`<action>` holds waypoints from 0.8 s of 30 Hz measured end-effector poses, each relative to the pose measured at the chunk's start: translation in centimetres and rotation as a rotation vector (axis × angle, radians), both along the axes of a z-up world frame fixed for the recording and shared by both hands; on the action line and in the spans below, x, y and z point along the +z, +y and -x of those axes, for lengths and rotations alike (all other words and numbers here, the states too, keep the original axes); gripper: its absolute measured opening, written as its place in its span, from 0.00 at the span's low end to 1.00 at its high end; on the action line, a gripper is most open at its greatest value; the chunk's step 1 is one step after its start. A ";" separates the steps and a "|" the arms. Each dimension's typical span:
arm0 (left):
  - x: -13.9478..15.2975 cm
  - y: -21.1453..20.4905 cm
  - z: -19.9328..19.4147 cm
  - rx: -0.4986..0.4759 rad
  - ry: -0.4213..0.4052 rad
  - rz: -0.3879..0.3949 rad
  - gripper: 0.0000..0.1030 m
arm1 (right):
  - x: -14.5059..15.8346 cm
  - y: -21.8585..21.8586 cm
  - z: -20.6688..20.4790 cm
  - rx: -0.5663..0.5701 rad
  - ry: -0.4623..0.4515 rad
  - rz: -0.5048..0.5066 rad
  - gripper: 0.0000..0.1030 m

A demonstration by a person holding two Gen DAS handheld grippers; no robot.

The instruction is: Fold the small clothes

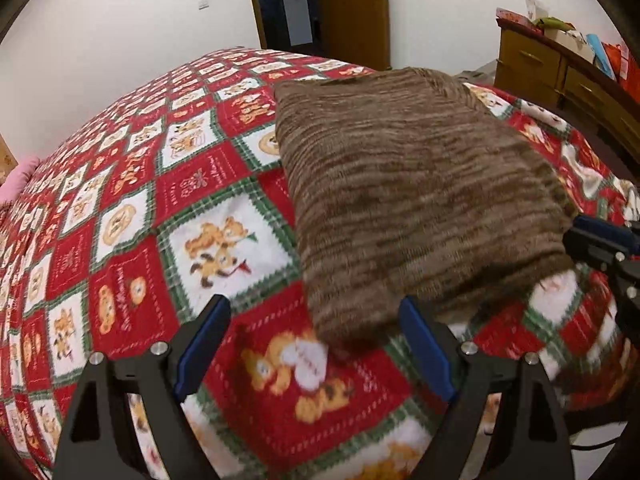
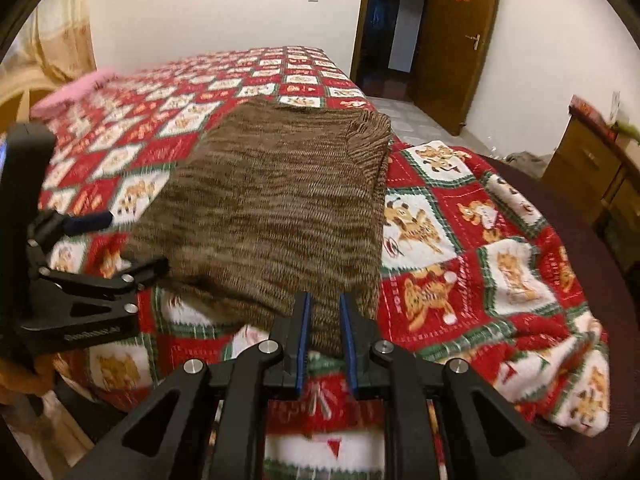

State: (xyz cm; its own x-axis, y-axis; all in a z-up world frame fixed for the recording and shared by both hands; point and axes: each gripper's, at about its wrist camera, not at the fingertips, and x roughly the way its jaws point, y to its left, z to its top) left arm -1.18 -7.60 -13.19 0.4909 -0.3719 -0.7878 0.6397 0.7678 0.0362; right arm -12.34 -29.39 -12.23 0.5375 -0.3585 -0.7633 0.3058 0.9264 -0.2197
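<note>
the brown sweater (image 2: 276,204) lies folded on the bed (image 2: 472,248), long axis running away from its near edge, the right claw (image 2: 325,320) narrowly pinching its near hem and the left claw (image 1: 316,336) gaping wide and empty just beside the near-left corner.

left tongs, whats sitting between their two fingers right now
Only the red patterned blanket; the left tongs are open. The brown sweater's near corner just reaches the right finger, not clamped. Seen in the left wrist view.
</note>
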 end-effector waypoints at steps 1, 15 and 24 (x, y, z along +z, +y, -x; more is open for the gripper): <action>0.2 0.3 0.3 -0.003 -0.001 0.002 0.86 | 0.0 0.4 0.4 -0.006 0.020 0.012 0.18; 4.6 2.8 4.1 -0.028 -0.038 -0.007 0.99 | 4.6 4.4 4.2 -0.051 -0.010 0.008 0.59; 8.3 4.4 5.8 0.011 -0.033 0.029 0.99 | 9.2 6.1 5.5 -0.056 -0.121 0.005 0.60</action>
State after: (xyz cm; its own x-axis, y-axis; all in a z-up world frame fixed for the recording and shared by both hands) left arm -6.95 -3.25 -4.92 0.5207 -0.3889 -0.7601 0.6297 0.7761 0.0342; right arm -17.80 -23.27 -3.02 0.6047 -0.3943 -0.6920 0.3815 0.9061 -0.1828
